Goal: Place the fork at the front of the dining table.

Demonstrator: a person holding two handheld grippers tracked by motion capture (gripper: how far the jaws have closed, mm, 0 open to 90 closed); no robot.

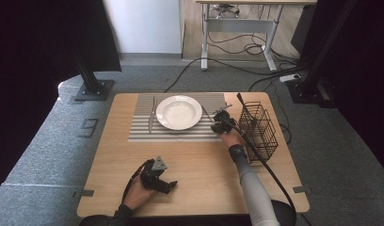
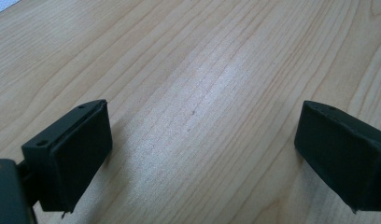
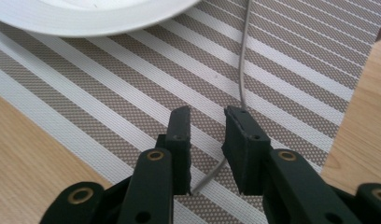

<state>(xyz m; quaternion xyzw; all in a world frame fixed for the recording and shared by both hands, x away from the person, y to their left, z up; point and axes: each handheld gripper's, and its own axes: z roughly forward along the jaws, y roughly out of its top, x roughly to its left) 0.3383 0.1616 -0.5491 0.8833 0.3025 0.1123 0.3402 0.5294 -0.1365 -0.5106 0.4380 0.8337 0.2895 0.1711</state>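
A white plate (image 1: 179, 112) sits on a striped placemat (image 1: 180, 134). A knife (image 1: 152, 117) lies left of the plate. A thin metal utensil handle (image 1: 206, 113) lies on the mat right of it. My right gripper (image 1: 220, 123) is low over the mat's right part. In the right gripper view its jaws (image 3: 207, 114) stand partly apart and open, and the handle (image 3: 243, 60) runs between them toward the plate's rim (image 3: 86, 18); I cannot tell whether a jaw touches it. My left gripper (image 1: 169, 186) rests at the table's front left, wide open (image 2: 205, 135) over bare wood.
A black wire basket (image 1: 258, 125) stands at the table's right edge, close to my right hand, with the gripper's cable trailing across it. The wooden table (image 1: 204, 165) has free room between the two grippers. Desk legs and floor cables lie beyond the far edge.
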